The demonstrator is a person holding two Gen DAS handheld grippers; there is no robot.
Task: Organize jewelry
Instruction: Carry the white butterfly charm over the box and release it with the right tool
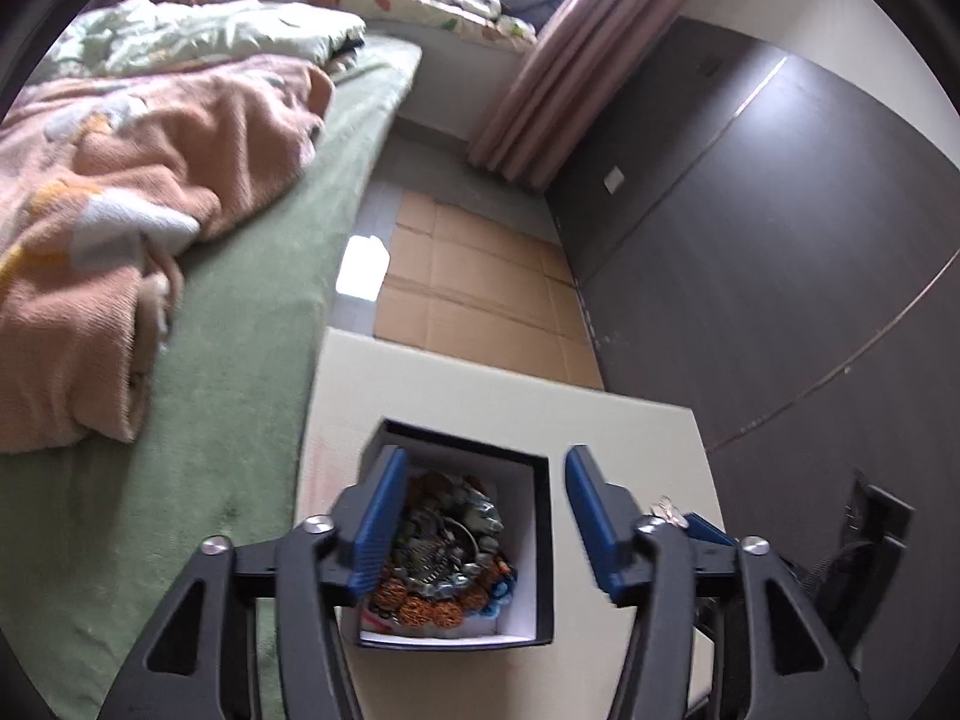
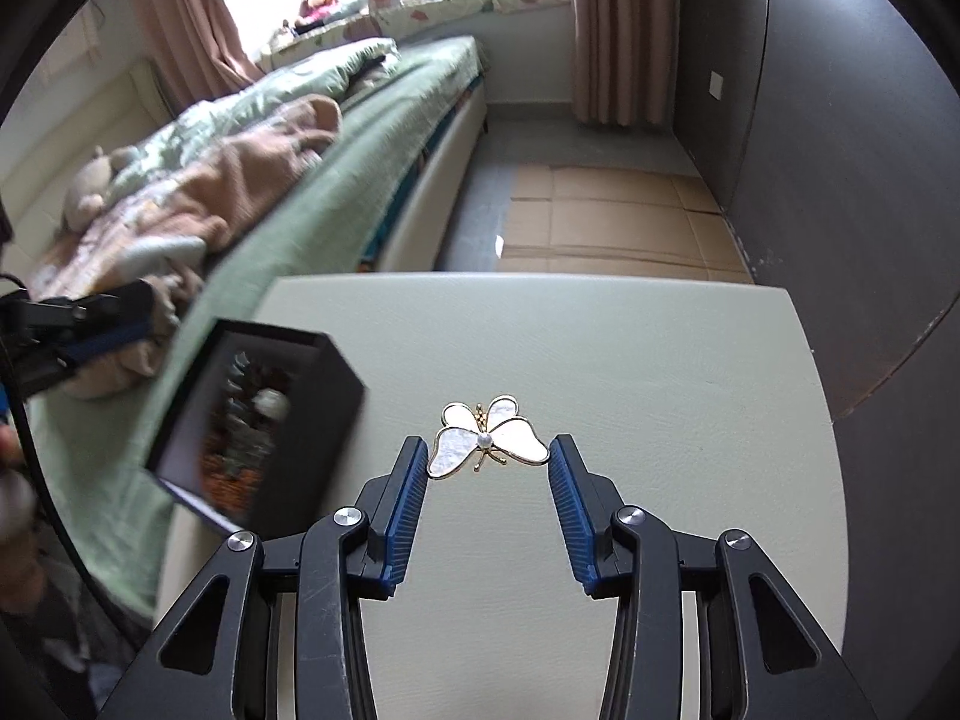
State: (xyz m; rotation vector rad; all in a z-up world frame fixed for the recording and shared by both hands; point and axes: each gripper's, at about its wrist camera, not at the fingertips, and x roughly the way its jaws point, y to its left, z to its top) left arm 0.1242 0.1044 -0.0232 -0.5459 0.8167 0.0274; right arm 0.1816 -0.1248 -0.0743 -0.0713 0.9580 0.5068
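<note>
1. Two blue-padded fingers of the right gripper (image 2: 489, 471) fill the near foreground of the right wrist view, jaws spread wide and gripping nothing.
2. One butterfly brooch (image 2: 487, 438), pearly wings in a gold rim, lies flat on the pale table (image 2: 600, 360) between the two fingertips; whether the wing tips touch the pads cannot be told.
3. One black box (image 2: 318, 420) sits at 9 o'clock from the brooch, near the table's left edge and blurred in this view.
4. In the left wrist view the left gripper (image 1: 483, 516) hangs over that box (image 1: 543, 540), jaws wide and holding nothing.
5. Its left finger covers part of the box's white-lined inside, where a tangled heap of jewelry (image 1: 444, 552) lies: orange beads, silvery pieces, a bit of blue.
6. One bed (image 2: 336, 180) with green sheets and a peach blanket (image 1: 120, 180) runs along at 9 o'clock; flattened cardboard (image 1: 480, 294) covers the floor at 12 o'clock, and a dark wall (image 2: 840, 180) stands at 3 o'clock.
</note>
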